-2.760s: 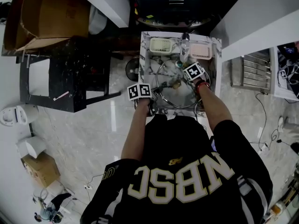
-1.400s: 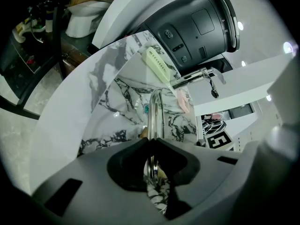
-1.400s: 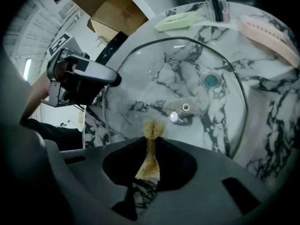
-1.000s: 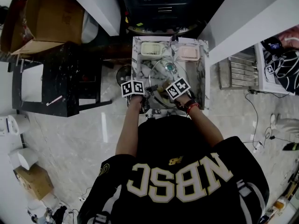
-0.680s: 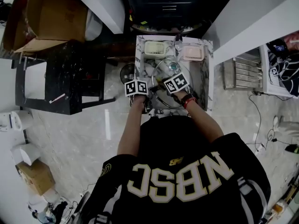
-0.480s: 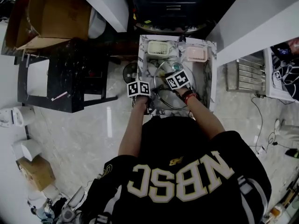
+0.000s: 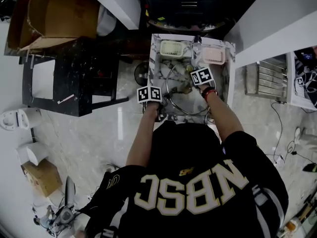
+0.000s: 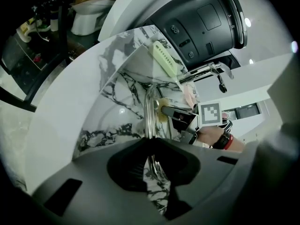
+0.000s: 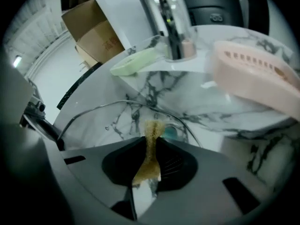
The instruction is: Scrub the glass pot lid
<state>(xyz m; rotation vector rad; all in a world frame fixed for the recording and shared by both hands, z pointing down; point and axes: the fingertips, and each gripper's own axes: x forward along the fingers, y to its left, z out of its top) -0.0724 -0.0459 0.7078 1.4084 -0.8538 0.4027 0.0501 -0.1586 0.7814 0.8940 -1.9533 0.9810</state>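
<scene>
Over the white, black-veined marble sink, the round glass pot lid with a thin steel rim stands tilted up on edge. Its near rim is clenched in the left tongs, so its broad face turns toward the other hand. The right tongs pinch a limp, coarse yellow-brown scrub pad whose tip appears to touch the slick glass straight ahead, so I judge the right hand is the one placed to rub across it.
</scene>
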